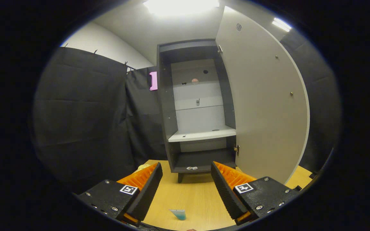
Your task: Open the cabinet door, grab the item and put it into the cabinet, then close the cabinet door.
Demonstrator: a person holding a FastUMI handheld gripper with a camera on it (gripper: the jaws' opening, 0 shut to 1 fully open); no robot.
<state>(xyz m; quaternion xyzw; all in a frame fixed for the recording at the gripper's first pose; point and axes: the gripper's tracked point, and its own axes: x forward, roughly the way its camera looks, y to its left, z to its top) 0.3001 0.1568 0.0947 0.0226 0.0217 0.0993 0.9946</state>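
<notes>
Grey cabinet [201, 106] is standing at the far side of the worktop [198, 195] with its door [265, 106] swung wide to the right, so the first step looks done. A pale shelf [202, 134] is crossing the cabinet low down, and a darker bottom compartment is sitting under it; both are looking bare apart from small specks I cannot make out.

The tool [186, 189] is hanging over the near part of the worktop, its fingers spread wide and gripping nothing. The item, a small blue-green tube [178, 214], is lying flat on the worktop between the fingers and nearer than their tips, touching neither. By my reading the grab is the step now in hand; carrying the tube into the cabinet and shutting the door are remaining.

The worktop is showing a light wood grain, smooth and matt, and something pale is peeking out beyond the left finger, too hidden to name. Black cloth [85, 118] is hanging on the left and behind the cabinet, with a pink object [153, 81] on it beside the cabinet's upper left edge. A white wall and ceiling are rising above, a bright lamp [180, 5] glaring overhead.
</notes>
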